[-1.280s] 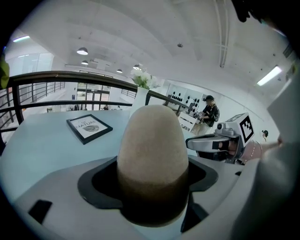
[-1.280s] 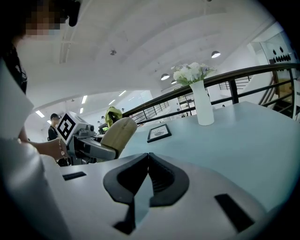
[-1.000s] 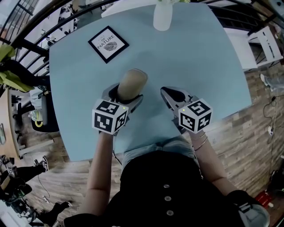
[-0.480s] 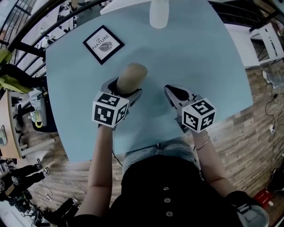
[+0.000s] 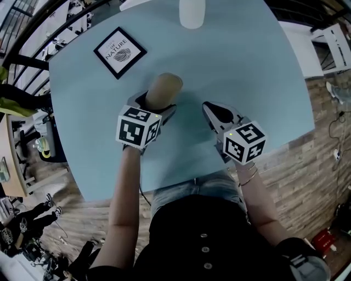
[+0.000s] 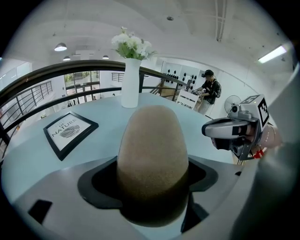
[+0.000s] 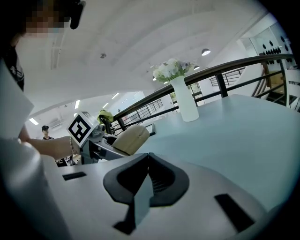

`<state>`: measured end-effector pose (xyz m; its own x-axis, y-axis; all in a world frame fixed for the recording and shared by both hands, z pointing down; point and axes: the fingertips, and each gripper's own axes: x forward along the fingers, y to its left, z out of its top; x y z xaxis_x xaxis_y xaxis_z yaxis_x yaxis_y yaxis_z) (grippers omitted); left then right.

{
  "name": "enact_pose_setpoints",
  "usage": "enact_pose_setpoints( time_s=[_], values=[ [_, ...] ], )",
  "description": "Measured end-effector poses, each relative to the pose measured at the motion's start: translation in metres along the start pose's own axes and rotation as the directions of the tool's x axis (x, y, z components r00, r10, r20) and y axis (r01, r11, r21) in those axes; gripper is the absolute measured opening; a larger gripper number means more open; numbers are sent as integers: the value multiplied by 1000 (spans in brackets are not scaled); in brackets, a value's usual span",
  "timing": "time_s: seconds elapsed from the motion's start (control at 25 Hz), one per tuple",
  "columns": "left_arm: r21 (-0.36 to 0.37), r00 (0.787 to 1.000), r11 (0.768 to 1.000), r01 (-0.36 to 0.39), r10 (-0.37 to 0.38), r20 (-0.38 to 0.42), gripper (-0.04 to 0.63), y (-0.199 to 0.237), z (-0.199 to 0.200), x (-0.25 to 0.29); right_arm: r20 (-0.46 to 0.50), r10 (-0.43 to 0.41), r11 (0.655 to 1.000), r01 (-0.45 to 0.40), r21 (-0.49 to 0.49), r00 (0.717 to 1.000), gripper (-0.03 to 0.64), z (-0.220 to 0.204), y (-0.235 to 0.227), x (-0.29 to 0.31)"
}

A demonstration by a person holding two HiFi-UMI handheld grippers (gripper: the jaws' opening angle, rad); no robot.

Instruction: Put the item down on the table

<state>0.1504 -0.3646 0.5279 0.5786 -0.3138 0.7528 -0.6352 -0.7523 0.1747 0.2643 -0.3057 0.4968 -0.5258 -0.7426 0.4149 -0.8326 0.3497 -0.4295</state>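
Observation:
A tan, rounded, egg-like item (image 5: 163, 90) is clamped at its lower end between the jaws of my left gripper (image 5: 156, 104), over the pale blue table (image 5: 247, 66). In the left gripper view the item (image 6: 152, 150) fills the middle, with the left gripper (image 6: 151, 183) shut round its base. From the right gripper view the item (image 7: 130, 138) leans at a tilt; whether it touches the table I cannot tell. My right gripper (image 5: 215, 113) is off to the right of the item, apart from it. Its jaws (image 7: 147, 180) are shut on nothing.
A black-framed card (image 5: 119, 52) lies at the table's far left. A white vase (image 5: 192, 12) with flowers (image 6: 132, 44) stands at the far edge. Railings run behind the table, and the near table edge is by the person's waist. A person (image 6: 208, 89) stands far off.
The head view has shifted a little. My left gripper stays shut on the tan item at about the same spot, and the right gripper has hardly moved.

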Motion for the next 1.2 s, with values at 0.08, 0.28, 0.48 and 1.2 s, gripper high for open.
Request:
enact_pose_setpoints(
  time_s=[0.08, 0.28, 0.48, 1.2],
  values=[
    [6, 1000, 1000, 4, -4, -20, 410, 1, -3, 8, -6, 4, 1000, -4, 1, 1000, 6, -2, -1, 4],
    [15, 998, 1000, -18, 18, -60, 410, 7, -8, 22, -30, 13, 1000, -12, 13, 999, 6, -9, -4, 6],
    [27, 995, 999, -37, 39, -94, 410, 16, -15, 31, -58, 17, 999, -15, 35, 998, 6, -22, -5, 11],
    [86, 990, 993, -75, 85, -114, 411, 22, -17, 50, -93, 23, 998, -18, 63, 995, 6, -32, -5, 17]
  ],
)
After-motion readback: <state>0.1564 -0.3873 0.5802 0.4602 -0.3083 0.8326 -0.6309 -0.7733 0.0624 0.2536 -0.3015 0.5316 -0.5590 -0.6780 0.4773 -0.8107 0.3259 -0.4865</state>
